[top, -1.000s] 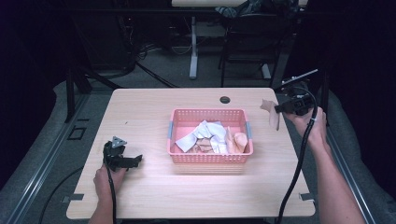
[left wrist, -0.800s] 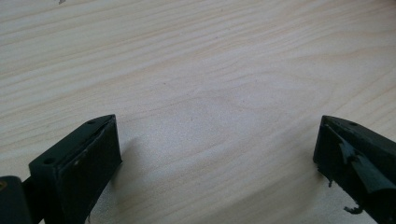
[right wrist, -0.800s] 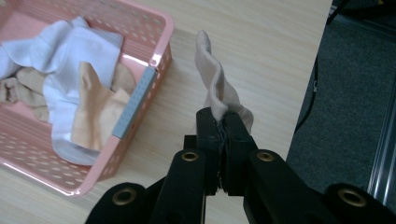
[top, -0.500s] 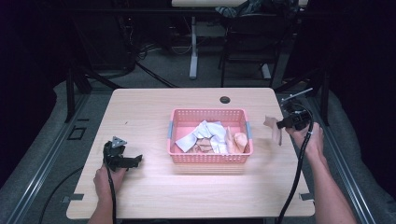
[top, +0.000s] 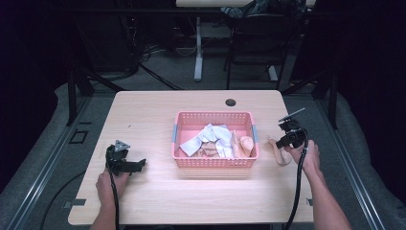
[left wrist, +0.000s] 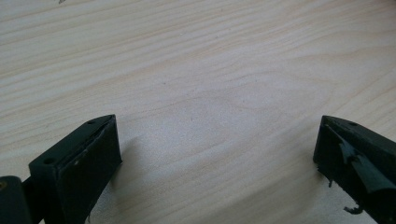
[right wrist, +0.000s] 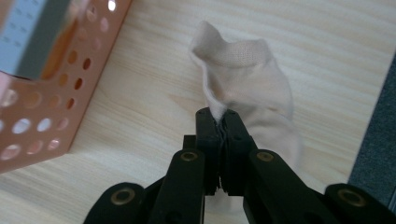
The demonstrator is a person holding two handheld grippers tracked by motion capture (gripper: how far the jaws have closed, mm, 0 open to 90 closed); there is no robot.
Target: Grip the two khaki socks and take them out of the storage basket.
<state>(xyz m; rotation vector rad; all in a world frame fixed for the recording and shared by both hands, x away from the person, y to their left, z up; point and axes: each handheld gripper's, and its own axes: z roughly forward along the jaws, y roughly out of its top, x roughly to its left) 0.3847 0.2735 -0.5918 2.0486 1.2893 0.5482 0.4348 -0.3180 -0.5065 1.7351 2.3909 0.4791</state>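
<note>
Table of pale wood, carrying pink perforated basket at centre with crumpled white and beige cloths inside. Beige sock, soft and rumpled, lying on bare wood just right of basket. Right gripper pressed together, pinching sock's edge. Left gripper spread wide over bare tabletop, holding nothing

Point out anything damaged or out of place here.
The left gripper's rubber pad is torn, with shreds hanging off. One beige sock lies outside the pink basket, pinched by the right gripper near the table's edge.
</note>
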